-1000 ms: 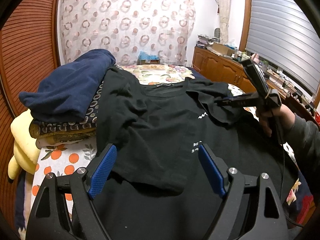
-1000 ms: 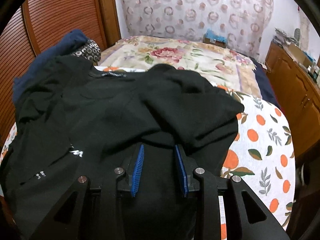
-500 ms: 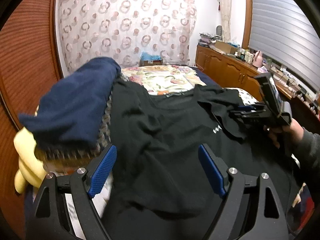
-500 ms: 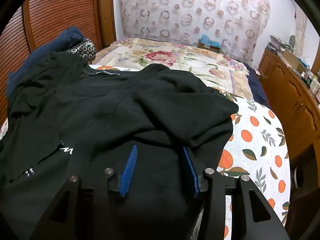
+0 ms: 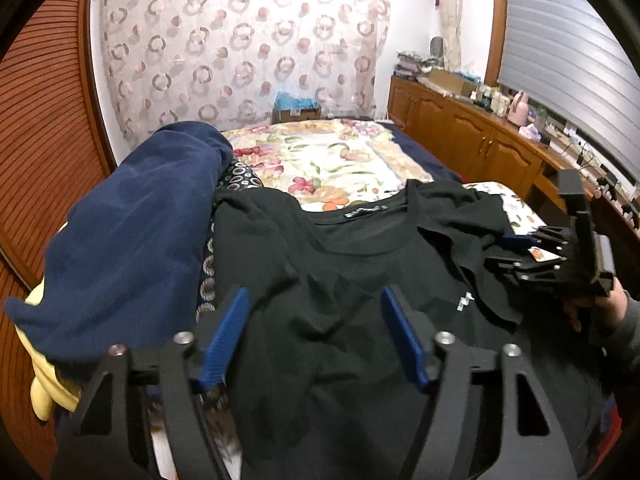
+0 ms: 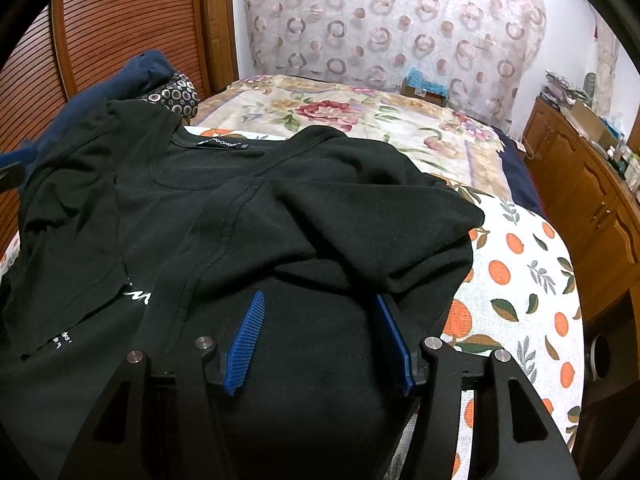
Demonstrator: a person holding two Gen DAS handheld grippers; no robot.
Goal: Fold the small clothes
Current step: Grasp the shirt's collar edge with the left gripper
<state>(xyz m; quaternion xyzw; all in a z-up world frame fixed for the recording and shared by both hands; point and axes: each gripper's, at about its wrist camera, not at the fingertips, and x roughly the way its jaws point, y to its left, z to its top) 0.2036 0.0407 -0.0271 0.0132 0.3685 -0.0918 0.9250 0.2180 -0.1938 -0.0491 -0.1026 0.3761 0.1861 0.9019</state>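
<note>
A black T-shirt lies front up on the bed, collar label away from me. Its right sleeve is folded inward over the body. My left gripper hovers low over the shirt's left chest. Its jaws are closing, with loose fabric below and between the blue pads, which are not pressing on it. My right gripper rests over the folded right side. Its jaws are opening and black cloth lies slack between them. A hand holds the right gripper at the shirt's right edge in the left wrist view.
A navy garment tops a stack with patterned cloth and a yellow pillow left of the shirt. A floral blanket lies beyond the collar. The orange-print sheet shows at right, beside wooden cabinets. A slatted wooden door stands at left.
My left gripper has travelled up the shirt toward the collar and its jaws have narrowed. The right gripper stayed put while its jaws spread apart over the folded sleeve.
</note>
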